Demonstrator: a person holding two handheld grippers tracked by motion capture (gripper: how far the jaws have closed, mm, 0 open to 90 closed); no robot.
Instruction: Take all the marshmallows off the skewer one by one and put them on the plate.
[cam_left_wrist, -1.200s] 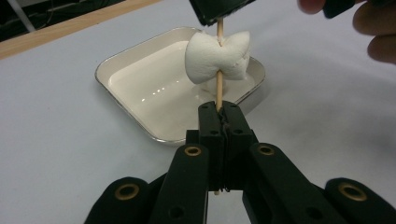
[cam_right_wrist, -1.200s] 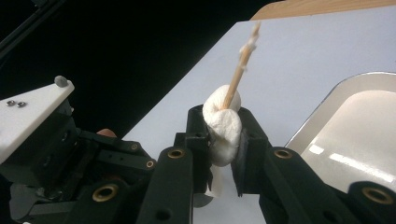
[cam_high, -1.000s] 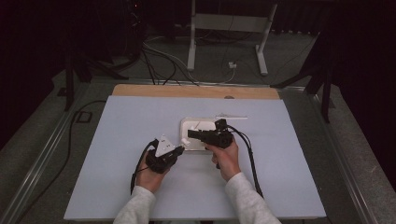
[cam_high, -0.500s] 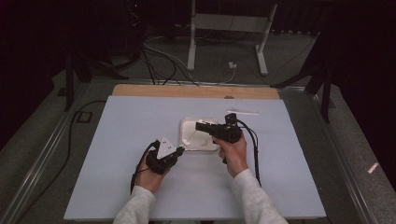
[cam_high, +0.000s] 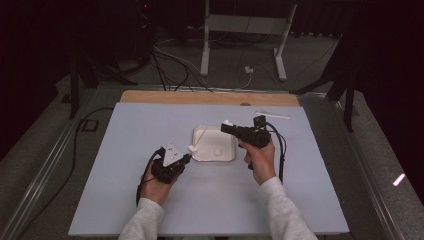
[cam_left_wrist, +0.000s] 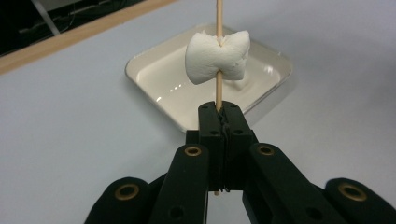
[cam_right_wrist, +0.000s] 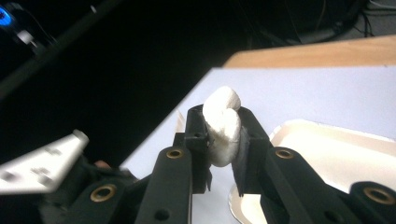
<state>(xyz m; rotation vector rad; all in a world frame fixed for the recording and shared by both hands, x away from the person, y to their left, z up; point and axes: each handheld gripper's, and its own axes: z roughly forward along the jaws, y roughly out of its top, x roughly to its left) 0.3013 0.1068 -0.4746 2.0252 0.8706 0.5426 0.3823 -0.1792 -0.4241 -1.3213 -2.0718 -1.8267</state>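
Observation:
My left gripper (cam_left_wrist: 220, 112) is shut on a thin wooden skewer (cam_left_wrist: 217, 91) that carries one white marshmallow (cam_left_wrist: 217, 57) just above the jaw tips. In the high view this gripper (cam_high: 185, 157) rests at the left edge of the white square tray (cam_high: 200, 156), the skewer (cam_high: 201, 136) slanting over it. My right gripper (cam_right_wrist: 223, 123) is shut on a second marshmallow (cam_right_wrist: 224, 126), squeezed between its pads. From above it (cam_high: 226, 125) hangs over the tray's far right corner, pointing left. A third marshmallow (cam_high: 217, 150) lies in the tray.
The light blue mat (cam_high: 125, 200) covers the table, with a wooden strip (cam_high: 210, 97) along its far edge. A small white stick-like item (cam_high: 272, 115) lies at the back right. Cables and a metal stand (cam_high: 240, 30) are on the floor beyond.
My right gripper has lifted off the tray and drifted right and back, carrying its marshmallow. The left gripper and its skewer have stayed where they were.

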